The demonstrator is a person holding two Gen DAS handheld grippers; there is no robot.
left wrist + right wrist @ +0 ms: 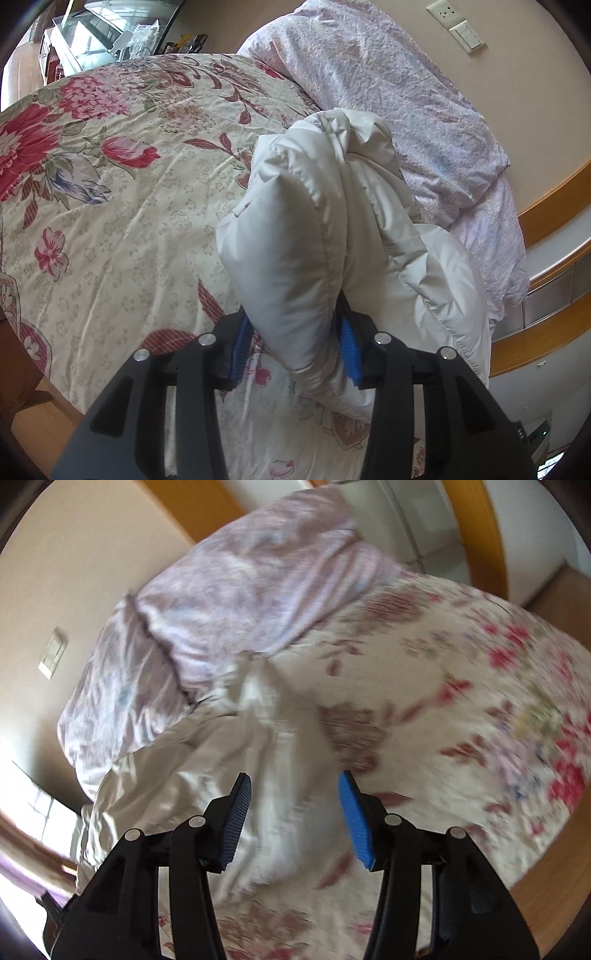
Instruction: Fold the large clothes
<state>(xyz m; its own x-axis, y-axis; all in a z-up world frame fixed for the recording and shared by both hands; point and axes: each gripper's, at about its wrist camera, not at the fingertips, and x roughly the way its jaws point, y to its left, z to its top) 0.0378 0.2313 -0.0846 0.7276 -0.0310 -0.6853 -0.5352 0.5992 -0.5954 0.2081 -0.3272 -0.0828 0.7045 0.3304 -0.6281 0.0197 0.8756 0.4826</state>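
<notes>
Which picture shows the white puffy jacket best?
The left wrist view: the jacket is sharp there, bunched up between the left tongs. The right wrist view shows it blurred, lying on the bed.

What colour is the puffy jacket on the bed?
White, seen best in the left wrist view: the puffy jacket.

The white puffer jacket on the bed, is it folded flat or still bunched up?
Bunched up. The white puffer jacket rises in a puffy mound from the floral bedspread, one padded fold between the left gripper pads.
</notes>
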